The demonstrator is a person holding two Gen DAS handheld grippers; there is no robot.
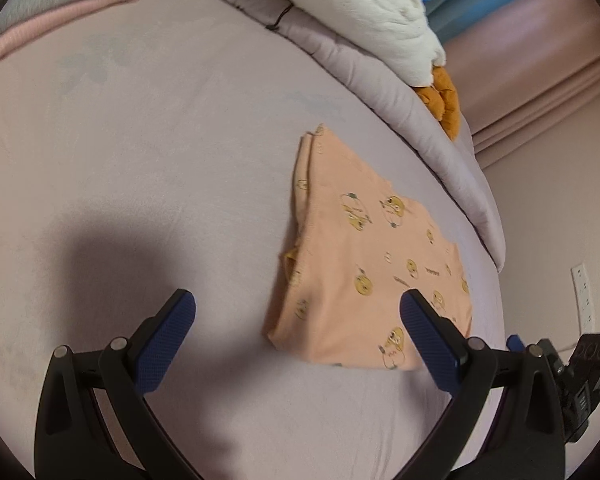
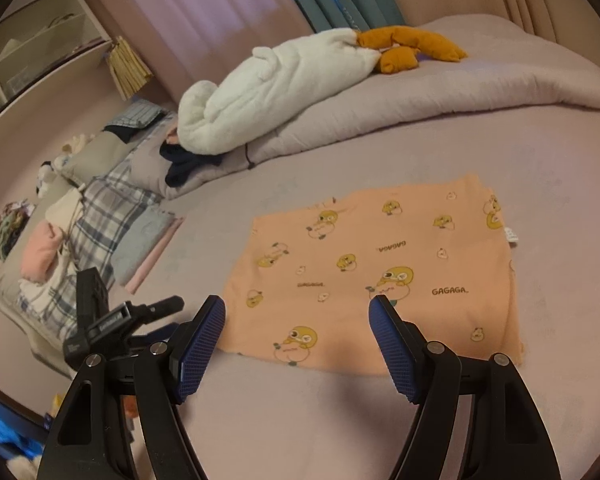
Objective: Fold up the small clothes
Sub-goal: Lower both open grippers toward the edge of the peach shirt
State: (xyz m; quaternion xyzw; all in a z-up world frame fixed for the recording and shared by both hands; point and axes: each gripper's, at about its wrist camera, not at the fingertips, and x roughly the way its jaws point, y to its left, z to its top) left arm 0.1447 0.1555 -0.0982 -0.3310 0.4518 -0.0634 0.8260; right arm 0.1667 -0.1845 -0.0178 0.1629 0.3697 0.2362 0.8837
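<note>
On the lilac bed sheet (image 2: 340, 420), a peach garment (image 2: 380, 268) printed with yellow duck cartoons and "GAGAGA" text lies flat, already folded at least once; doubled edges show along its left side in the left wrist view (image 1: 364, 264). It sits mid-bed, just short of the rolled quilt (image 2: 420, 96) at the far side, with bare sheet all round, presumably so there is room to fold.

Right gripper (image 2: 298, 304): jaws spread wide, nothing between them, hanging over the garment's near edge. Near-left corner is just beyond its left finger, so it looks lined up to pinch that edge.

Left gripper (image 1: 298, 300): jaws also released and empty, angled down at the sheet. The garment's near corner lies between the two blue pads (image 1: 428, 332), though whether a pad touches cloth can't be told. Its own dark shadow falls on bare sheet to the left.

Both tools come at the same near edge from either side, which fits a two-corner pick for carrying that edge over to the far one. My read: approach before the next fold, no grip made yet. The cloth is thin and limp, so a shallow pinch could take only the top layer.

Clutter, not in play: white plush toy (image 2: 268, 92) with orange feet on the quilt, plaid pillows (image 2: 100, 216) far left, folded clothes beside them.
</note>
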